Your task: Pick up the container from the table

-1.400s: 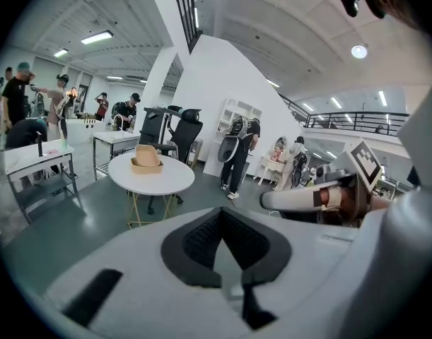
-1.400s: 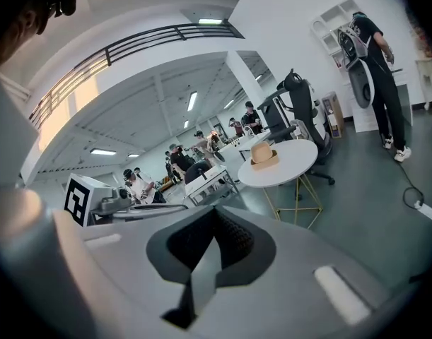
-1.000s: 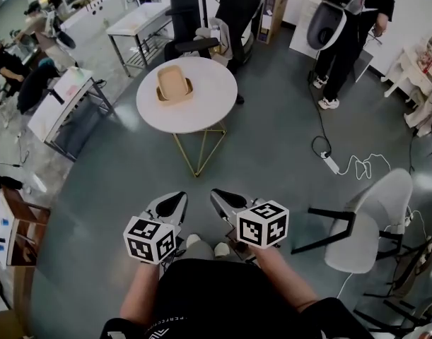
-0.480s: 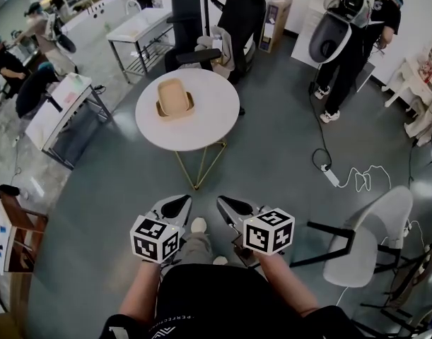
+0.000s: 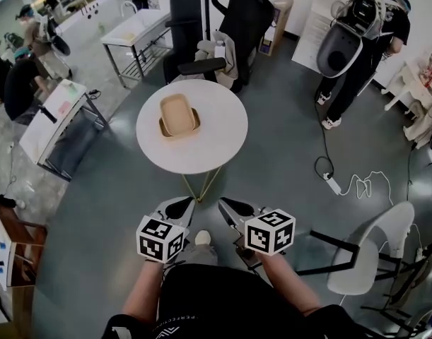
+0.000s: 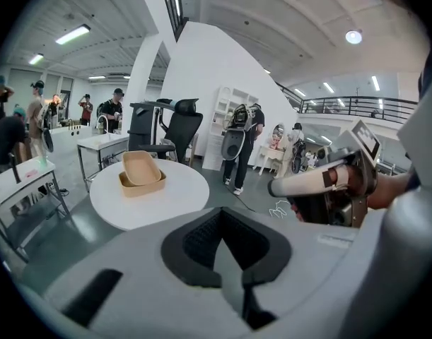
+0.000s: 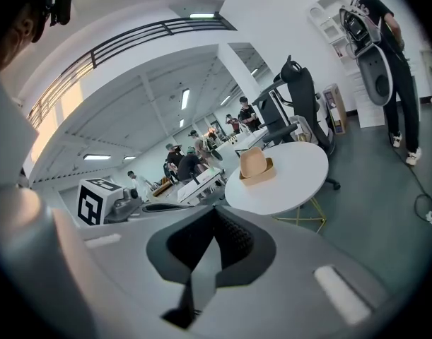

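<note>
A tan container point(image 5: 177, 116) sits on the left half of a round white table point(image 5: 208, 147), with a second tan tray resting tilted inside it. Both grippers hang over the floor, short of the table's near edge. My left gripper point(image 5: 179, 207) and my right gripper point(image 5: 226, 205) are side by side, each shut with nothing between its jaws. The left gripper view shows the container point(image 6: 141, 173) ahead to the left, beyond the closed left gripper point(image 6: 226, 242). In the right gripper view the container point(image 7: 256, 167) lies ahead on the table point(image 7: 293, 179), past the closed right gripper point(image 7: 214, 249).
Thin gold legs point(image 5: 201, 182) hold the table up. A black office chair point(image 5: 201, 66) stands behind it. A white chair point(image 5: 364, 249) is at the right, near a power strip and cable point(image 5: 332, 182). Grey tables point(image 5: 56, 115) and people stand at the left; a person point(image 5: 357, 41) stands at the back right.
The table and container have drawn nearer and sit lower in the head view. Both grippers have advanced toward the table together, still shut.
</note>
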Available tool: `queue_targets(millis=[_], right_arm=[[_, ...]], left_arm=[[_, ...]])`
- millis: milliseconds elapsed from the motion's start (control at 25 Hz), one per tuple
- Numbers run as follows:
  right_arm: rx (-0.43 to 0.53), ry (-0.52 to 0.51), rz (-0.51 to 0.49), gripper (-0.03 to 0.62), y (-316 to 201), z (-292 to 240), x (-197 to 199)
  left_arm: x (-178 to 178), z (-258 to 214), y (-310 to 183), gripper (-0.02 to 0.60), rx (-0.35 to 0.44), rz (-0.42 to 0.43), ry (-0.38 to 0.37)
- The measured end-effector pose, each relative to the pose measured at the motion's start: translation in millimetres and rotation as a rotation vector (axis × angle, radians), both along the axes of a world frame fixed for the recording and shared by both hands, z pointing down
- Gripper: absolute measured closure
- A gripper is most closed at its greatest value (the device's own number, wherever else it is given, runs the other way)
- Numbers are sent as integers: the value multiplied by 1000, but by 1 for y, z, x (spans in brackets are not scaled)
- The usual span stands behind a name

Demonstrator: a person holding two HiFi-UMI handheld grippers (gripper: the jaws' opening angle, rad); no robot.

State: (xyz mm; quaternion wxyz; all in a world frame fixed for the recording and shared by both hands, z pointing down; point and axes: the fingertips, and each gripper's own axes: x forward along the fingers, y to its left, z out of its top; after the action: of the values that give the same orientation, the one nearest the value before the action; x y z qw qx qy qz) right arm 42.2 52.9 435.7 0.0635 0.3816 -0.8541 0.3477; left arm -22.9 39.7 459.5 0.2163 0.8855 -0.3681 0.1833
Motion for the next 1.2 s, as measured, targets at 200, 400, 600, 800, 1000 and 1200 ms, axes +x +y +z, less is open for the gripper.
queue_targets(millis=[200, 400, 600, 800, 1000, 1200], right_arm=[[-19, 11, 5, 595, -42, 7, -21], [-35, 18, 10, 595, -76, 11, -44], [-46, 37, -4, 595, -96, 17, -61], [-64, 52, -16, 595, -113, 24, -67], [-65, 51, -24, 595, -145, 29, -61], [-56, 49, -69, 595, -184, 31, -58]], left_arm=[[-17, 6, -42, 588, -14, 30, -16], [-36, 9, -71, 588, -35, 57, -8], [-48, 22, -96, 588, -39, 84, -43], [-55, 32, -115, 588, -43, 102, -77], [-51, 41, -137, 586, -35, 118, -123], [-47, 51, -172, 586, -33, 112, -190]])
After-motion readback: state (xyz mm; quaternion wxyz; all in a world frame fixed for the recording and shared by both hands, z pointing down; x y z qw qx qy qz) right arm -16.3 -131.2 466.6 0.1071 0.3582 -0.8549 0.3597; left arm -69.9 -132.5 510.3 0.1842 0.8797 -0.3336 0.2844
